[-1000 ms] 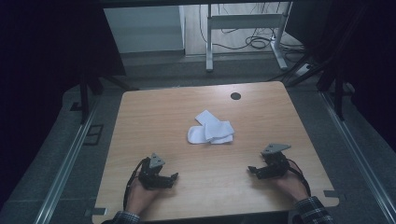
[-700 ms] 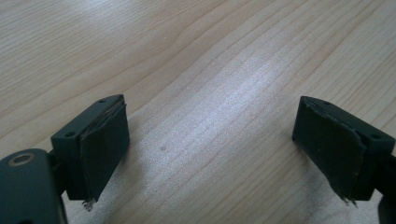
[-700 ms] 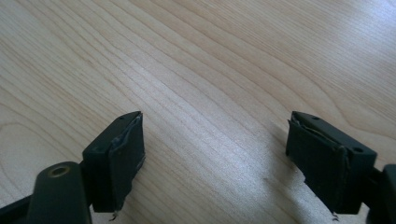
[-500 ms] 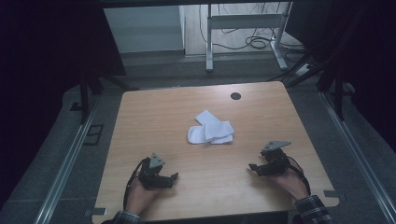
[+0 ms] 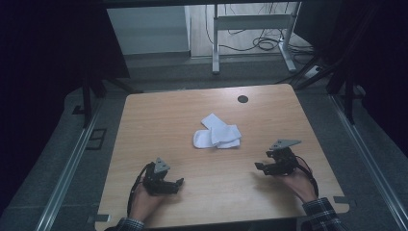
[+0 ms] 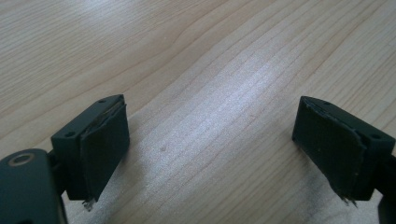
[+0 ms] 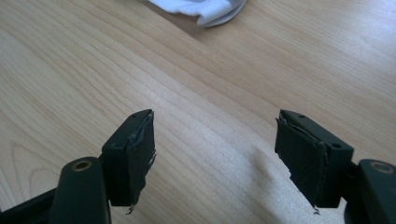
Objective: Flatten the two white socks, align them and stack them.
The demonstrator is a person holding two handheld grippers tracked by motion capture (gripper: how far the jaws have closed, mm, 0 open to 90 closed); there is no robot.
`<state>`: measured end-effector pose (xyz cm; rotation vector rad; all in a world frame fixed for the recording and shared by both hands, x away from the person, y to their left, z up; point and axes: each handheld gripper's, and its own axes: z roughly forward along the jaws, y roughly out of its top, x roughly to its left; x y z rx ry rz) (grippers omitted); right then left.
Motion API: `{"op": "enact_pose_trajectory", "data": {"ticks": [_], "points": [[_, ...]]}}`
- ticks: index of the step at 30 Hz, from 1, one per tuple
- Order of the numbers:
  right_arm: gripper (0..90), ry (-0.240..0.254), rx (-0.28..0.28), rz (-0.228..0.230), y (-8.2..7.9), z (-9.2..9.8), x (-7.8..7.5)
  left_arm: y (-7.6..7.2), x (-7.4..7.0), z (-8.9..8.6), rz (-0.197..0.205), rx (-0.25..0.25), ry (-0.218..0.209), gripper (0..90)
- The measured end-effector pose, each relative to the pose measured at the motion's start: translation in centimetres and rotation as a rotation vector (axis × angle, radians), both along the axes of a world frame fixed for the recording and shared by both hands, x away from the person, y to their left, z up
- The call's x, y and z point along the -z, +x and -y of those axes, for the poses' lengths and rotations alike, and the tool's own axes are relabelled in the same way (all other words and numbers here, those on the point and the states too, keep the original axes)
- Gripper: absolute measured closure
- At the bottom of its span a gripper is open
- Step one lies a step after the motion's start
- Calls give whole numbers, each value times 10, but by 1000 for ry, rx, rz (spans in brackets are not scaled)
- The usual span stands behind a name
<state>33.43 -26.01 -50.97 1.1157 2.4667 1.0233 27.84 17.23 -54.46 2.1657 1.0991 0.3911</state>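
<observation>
A small heap of white cloth pieces (image 5: pixel 217 134) lies at the middle of the wooden table (image 5: pixel 159 120). My left gripper (image 5: pixel 177 183) rests low near the front left, held in a hand and pointing right, its jaws wide apart over bare wood (image 6: pixel 210 154). My right gripper (image 5: pixel 259 167) sits at the front right and points left toward the table's middle. Its jaws have just been closing a little but still stand apart, with nothing between them (image 7: pixel 217 161). In the right gripper view, the cloth's edge (image 7: pixel 205 9) lies well beyond the fingertips.
A dark round hole (image 5: pixel 243 99) sits near the table's far edge. Beyond the table stands a metal desk frame (image 5: pixel 250 24) with cables on the floor. Dark rails run along both sides of the table.
The right gripper has edged slightly up the picture, away from the front edge. The left hand and the cloth have kept still.
</observation>
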Motion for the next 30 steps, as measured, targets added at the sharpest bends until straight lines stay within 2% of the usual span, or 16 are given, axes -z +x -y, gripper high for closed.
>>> {"op": "enact_pose_trajectory", "data": {"ticks": [4,9,14,23,30], "points": [[306,-19,-1,2,3,-4,-3,0,0,0,0,0,0,110],[313,-3,3,-10,7,-8,-5,0,0,0,0,0,0,110],[329,-8,11,-15,13,-13,-7,0,0,0,0,-1,-1,110],[439,-1,17,-5,32,-27,-17,0,0,0,0,0,1,110],[487,-23,29,-4,47,-35,-20,0,0,0,0,1,1,110]]}}
